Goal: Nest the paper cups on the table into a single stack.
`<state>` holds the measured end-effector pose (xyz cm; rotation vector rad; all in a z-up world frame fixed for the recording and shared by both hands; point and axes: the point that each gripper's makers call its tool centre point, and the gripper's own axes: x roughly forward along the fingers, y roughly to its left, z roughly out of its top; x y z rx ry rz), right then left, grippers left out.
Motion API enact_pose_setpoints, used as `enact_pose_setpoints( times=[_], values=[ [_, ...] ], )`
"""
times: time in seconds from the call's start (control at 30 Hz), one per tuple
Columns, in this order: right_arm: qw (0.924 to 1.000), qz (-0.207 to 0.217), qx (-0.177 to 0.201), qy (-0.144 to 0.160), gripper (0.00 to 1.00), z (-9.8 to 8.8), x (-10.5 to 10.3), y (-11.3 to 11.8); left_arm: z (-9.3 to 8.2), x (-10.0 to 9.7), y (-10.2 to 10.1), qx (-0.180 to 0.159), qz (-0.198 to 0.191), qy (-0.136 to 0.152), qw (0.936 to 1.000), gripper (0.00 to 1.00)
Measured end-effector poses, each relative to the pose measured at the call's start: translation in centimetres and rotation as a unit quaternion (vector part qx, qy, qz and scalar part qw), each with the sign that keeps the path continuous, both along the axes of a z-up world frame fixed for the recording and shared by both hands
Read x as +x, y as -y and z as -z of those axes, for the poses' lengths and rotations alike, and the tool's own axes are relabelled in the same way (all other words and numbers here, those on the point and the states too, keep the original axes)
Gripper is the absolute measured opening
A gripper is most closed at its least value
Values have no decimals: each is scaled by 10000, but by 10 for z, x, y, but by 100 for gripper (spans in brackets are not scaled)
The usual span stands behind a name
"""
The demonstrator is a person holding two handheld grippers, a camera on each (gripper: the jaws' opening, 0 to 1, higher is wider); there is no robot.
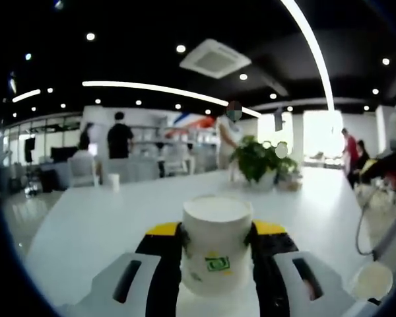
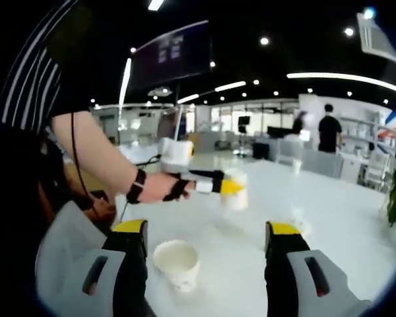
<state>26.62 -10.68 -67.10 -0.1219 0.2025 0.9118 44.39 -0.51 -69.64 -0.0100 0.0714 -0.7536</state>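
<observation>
In the left gripper view, a white paper cup with a small green mark sits clamped between the yellow-tipped jaws of my left gripper. The right gripper view shows that same left gripper coming in from the left in a person's hand, holding its cup above the table. My right gripper is open. An upright, empty paper cup stands on the white table between its jaws, nearer the left one and not touched. A second loose cup stands at the lower right of the left gripper view.
A small cup stands far off on the table's left. A potted plant sits at the far end. A cable hangs at the right edge. A small pale object lies on the table by my right jaw. People stand in the background.
</observation>
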Motion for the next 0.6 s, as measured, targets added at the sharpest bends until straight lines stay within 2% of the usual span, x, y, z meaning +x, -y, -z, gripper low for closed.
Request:
enact_pose_setpoints(
  times=[0.17, 0.3, 0.6],
  values=[
    [10000, 6, 5, 6, 69, -3, -1, 4, -4, -7, 2, -19, 69, -5, 10000, 39],
    [10000, 45, 12, 7, 69, -4, -1, 7, -15, -18, 4, -45, 125, 12, 9999, 39],
    [10000, 39, 74, -39, 67, -2, -4, 6, -27, -36, 11, -49, 325, 43, 9995, 39]
  ],
)
